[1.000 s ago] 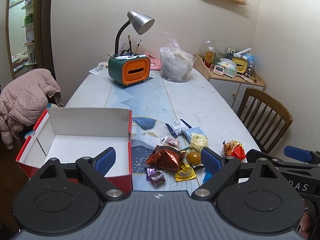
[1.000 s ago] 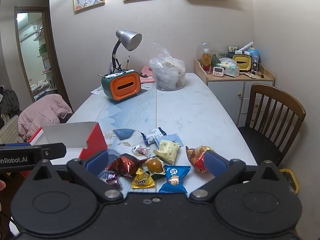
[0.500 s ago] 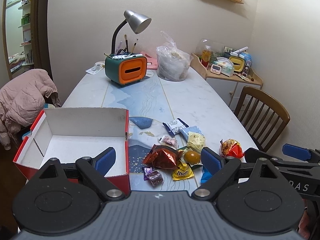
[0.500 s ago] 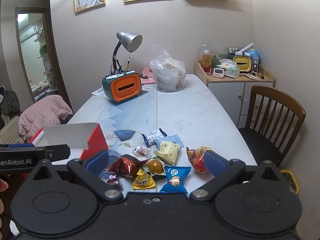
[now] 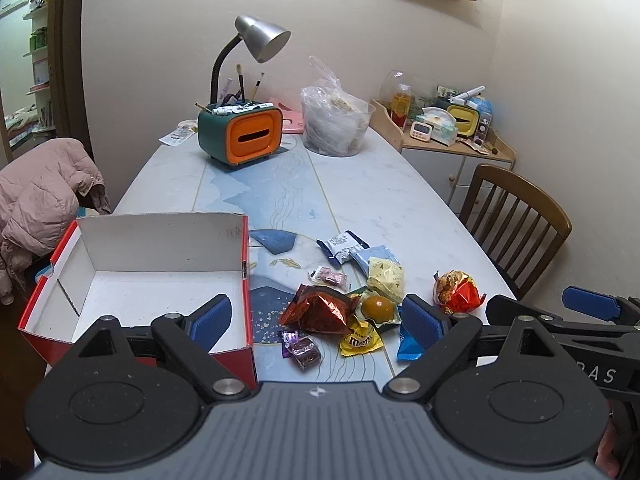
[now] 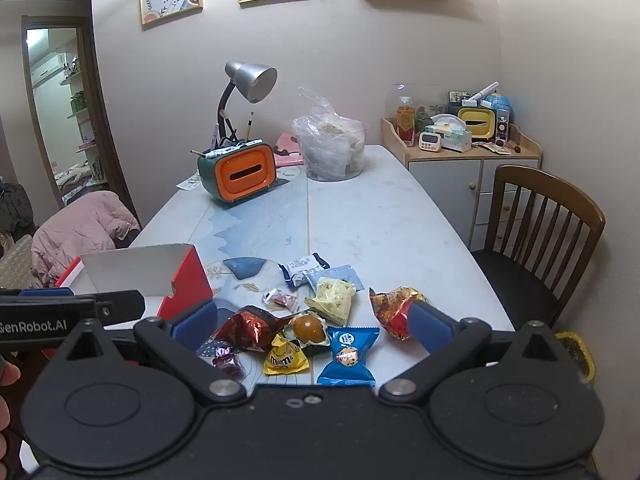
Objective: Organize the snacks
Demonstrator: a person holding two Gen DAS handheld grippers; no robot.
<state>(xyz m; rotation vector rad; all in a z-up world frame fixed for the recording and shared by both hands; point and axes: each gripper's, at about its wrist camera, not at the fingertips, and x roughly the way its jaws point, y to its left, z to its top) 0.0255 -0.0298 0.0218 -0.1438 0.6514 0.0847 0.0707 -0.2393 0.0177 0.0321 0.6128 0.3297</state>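
A pile of wrapped snacks lies on the table's near end: a red foil bag (image 5: 320,314), a yellow M&M's packet (image 5: 360,340), a blue cookie packet (image 6: 349,356), an orange-red crisp bag (image 5: 456,292) and several small sweets. An open red box with a white inside (image 5: 140,280) stands to their left, empty. My left gripper (image 5: 316,322) is open and empty, hovering above the box's right wall and the snacks. My right gripper (image 6: 312,322) is open and empty above the pile.
An orange and green tissue box with a desk lamp (image 5: 240,140) and a clear plastic bag (image 5: 336,124) stand at the table's far end. A wooden chair (image 6: 540,232) is on the right, a pink jacket (image 5: 40,200) on the left.
Both grippers have shifted slightly; the views have drifted a little. Nothing was picked up and both stay open.
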